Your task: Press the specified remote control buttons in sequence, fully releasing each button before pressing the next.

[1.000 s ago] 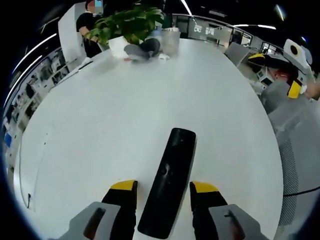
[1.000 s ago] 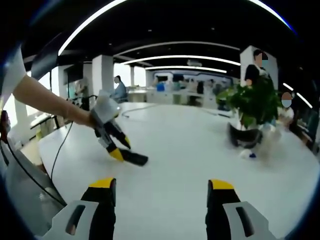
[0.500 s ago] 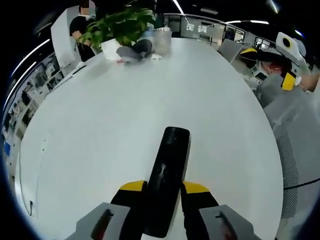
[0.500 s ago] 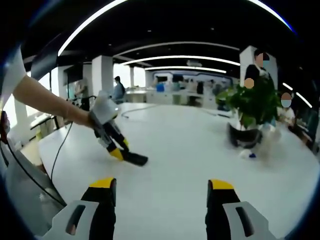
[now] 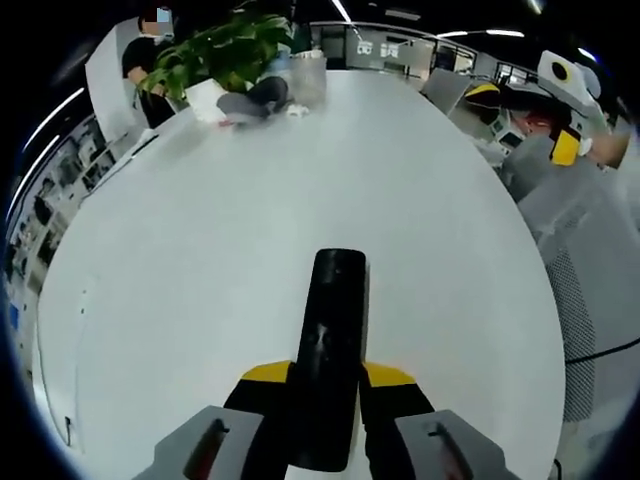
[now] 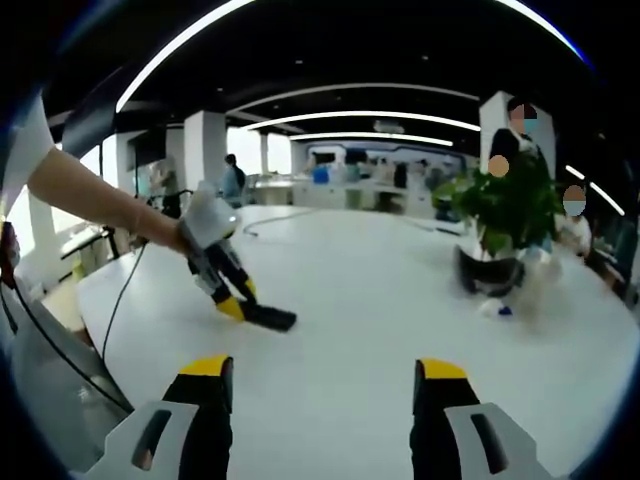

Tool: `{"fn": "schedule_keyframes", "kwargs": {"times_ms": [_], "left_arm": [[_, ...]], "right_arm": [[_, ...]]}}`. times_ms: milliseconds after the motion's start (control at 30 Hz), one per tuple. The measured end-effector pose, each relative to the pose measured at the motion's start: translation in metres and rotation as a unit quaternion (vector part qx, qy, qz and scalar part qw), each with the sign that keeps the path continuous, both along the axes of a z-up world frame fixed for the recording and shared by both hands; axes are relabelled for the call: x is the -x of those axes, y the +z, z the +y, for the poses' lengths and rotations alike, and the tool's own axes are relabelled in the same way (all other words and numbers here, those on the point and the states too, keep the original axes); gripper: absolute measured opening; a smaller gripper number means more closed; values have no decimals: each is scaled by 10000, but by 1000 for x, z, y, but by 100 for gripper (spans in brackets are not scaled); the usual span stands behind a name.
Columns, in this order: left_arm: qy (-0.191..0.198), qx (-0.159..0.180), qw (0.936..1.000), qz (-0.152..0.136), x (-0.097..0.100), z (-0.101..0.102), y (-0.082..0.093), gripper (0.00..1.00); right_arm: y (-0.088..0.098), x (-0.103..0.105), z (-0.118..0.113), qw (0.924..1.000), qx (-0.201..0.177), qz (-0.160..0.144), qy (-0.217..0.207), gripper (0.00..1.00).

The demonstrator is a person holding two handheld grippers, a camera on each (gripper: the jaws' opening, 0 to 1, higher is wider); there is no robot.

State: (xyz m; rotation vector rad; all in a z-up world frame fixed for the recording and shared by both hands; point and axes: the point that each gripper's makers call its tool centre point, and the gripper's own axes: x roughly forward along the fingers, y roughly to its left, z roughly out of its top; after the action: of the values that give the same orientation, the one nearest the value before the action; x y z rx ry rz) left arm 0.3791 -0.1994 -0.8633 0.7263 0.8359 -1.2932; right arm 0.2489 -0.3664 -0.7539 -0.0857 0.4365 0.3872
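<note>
Black remote (image 5: 328, 350) lies flat on the white bench (image 5: 200, 250), well short of the potted plant (image 5: 222, 50) at the far edge. Left tool (image 5: 326, 374) clenched on the remote's near end, likely pinning it for pressing. Right tool (image 6: 322, 371) hangs released, well off the remote, presumably free to press buttons.
</note>
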Motion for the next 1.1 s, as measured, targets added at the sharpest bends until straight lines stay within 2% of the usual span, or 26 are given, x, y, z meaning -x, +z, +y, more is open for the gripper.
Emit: {"fn": "schedule_keyframes", "kwargs": {"times_ms": [567,1100], "left_arm": [[-232,-303,9993,-16,6,2,-1,24],[-300,-441,9986,-9,13,4,-1,24]], "right_arm": [[0,0,1,10000,2,-19,17,72],[1,0,2,10000,25,-27,51,72]]}}
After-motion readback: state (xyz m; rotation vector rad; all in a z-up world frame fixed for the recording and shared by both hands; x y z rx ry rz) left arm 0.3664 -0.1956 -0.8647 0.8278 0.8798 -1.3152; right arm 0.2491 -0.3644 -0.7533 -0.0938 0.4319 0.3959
